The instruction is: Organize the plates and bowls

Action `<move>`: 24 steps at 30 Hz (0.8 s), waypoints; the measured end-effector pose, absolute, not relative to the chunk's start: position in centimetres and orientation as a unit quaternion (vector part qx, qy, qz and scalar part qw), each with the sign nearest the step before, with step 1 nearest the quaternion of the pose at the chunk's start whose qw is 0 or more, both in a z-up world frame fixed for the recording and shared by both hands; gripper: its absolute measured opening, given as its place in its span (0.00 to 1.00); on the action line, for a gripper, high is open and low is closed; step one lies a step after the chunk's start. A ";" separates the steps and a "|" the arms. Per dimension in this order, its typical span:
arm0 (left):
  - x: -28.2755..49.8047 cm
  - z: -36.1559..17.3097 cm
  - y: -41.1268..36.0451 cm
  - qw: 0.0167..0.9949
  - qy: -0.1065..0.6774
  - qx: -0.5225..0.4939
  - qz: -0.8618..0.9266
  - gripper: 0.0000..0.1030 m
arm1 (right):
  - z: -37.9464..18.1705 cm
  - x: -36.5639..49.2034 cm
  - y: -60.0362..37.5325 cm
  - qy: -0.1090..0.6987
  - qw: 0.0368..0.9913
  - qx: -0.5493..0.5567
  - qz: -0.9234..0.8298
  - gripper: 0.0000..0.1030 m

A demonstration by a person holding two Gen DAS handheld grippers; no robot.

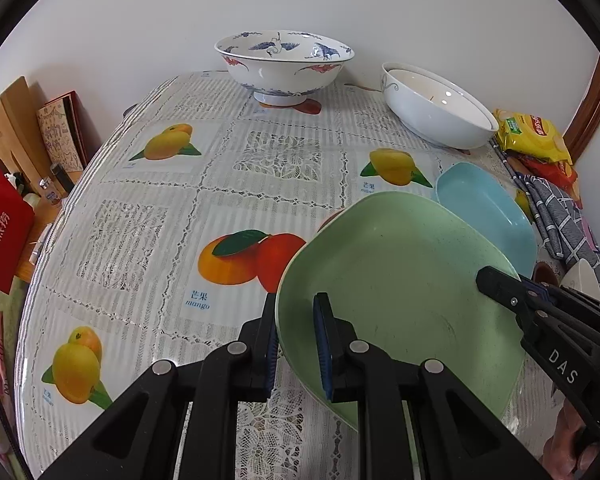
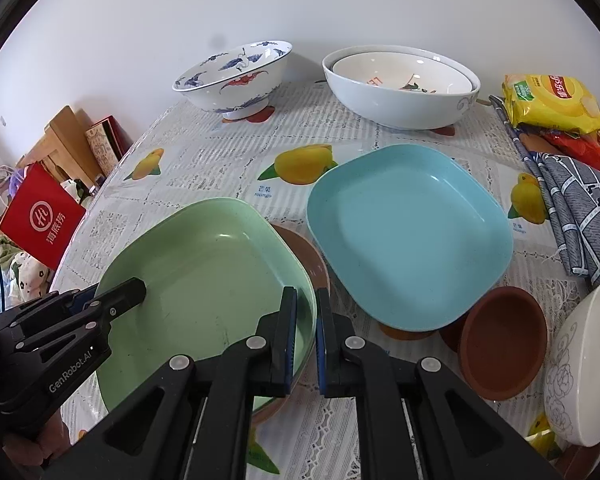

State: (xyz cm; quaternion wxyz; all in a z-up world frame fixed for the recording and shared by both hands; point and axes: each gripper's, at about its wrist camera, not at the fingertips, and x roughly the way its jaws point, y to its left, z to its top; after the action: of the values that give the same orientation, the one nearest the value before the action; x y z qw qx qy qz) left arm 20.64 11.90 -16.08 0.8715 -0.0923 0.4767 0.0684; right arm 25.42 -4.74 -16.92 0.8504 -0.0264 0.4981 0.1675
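Note:
Both grippers hold a pale green square plate (image 1: 400,280) (image 2: 204,280) by opposite rims. My left gripper (image 1: 296,308) is shut on its left rim and also shows in the right wrist view as the left gripper (image 2: 138,286). My right gripper (image 2: 306,300) is shut on the right rim, seen from the left wrist as the right gripper (image 1: 486,278). The green plate lies over a brown dish (image 2: 312,260); I cannot tell whether they touch. A light blue square plate (image 2: 408,236) (image 1: 488,208) lies just to its right.
At the back stand a blue-and-white crane bowl (image 1: 284,64) (image 2: 236,80) and nested white bowls (image 1: 432,108) (image 2: 400,88). A brown bowl (image 2: 504,340) and a white flowered bowl (image 2: 580,360) sit at the right, beside a checked cloth (image 2: 576,208) and snack bags (image 2: 552,100). The table edge (image 1: 60,224) curves along the left.

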 end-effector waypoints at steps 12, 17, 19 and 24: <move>20.7 -16.8 11.4 0.864 0.494 -0.081 0.060 0.18 | -17.5 26.6 -3.8 0.492 0.852 -0.058 0.170 0.16; 20.4 -16.5 11.5 0.863 0.495 -0.083 0.059 0.19 | -17.5 26.6 -3.3 0.486 0.854 -0.065 0.171 0.23; 20.2 -16.2 11.6 0.863 0.495 -0.087 0.057 0.20 | -17.3 26.6 -3.3 0.481 0.857 -0.063 0.171 0.24; 19.4 -15.0 11.4 0.870 0.483 -0.082 0.056 0.41 | -15.9 25.9 -3.5 0.471 0.863 -0.057 0.174 0.31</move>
State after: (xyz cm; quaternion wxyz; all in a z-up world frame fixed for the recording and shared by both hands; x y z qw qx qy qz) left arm 19.43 11.44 -15.04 0.8699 -0.0817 0.4832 0.0558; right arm 25.90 -3.48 -15.89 0.8626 -0.0574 0.4714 0.1742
